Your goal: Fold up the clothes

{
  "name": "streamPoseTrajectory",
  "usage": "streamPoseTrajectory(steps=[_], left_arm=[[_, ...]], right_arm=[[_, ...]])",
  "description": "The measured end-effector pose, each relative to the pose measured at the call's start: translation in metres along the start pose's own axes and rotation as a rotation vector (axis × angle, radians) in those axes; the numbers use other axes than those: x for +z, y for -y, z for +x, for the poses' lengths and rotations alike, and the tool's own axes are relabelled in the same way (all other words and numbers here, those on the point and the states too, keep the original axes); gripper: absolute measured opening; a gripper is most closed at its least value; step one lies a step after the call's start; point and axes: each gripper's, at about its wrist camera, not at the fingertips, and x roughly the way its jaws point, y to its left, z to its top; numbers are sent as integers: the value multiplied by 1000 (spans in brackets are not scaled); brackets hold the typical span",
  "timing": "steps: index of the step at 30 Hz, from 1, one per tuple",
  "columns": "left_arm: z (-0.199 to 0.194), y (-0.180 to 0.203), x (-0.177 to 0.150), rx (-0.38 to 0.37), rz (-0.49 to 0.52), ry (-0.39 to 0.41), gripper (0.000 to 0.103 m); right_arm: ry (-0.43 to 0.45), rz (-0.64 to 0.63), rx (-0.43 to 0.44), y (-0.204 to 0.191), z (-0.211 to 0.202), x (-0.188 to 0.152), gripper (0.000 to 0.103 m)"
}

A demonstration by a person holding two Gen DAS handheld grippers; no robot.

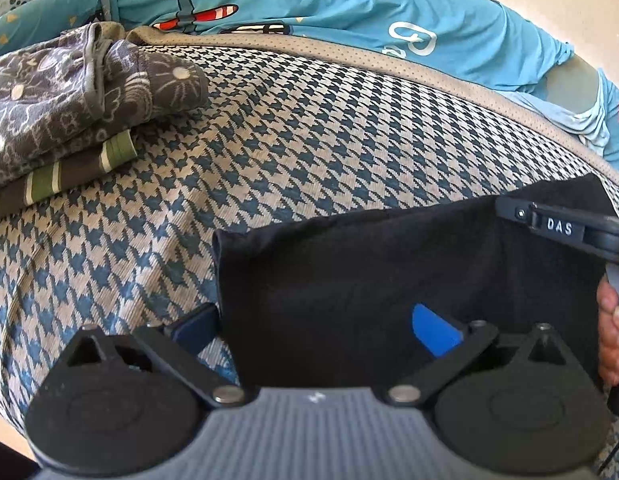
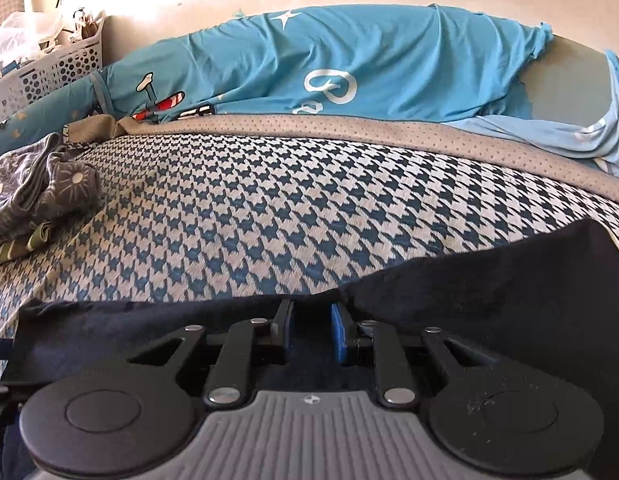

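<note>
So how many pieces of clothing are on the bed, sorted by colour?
Black: 1, the garment by the grippers
Grey patterned: 1, top of the pile
Green striped: 1, under it
Total: 3, not counting the blue bedding
</note>
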Motion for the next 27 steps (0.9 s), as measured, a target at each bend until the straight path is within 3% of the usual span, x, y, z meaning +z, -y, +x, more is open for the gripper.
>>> streamPoseTrajectory(steps=[8, 16, 23, 27], left_arm=[[3, 5, -2, 24, 42, 3, 103], [1, 3, -2, 11, 40, 29, 103], [1, -8, -1, 71, 21, 70, 103], [4, -7, -3, 116, 49, 80, 103]], right_arm=[[3, 26, 11, 1, 2, 1, 21], [41, 73, 5, 3, -22, -2, 29], [43, 154, 7, 16, -46, -11, 30], [23, 124, 17, 12, -56, -20, 31]])
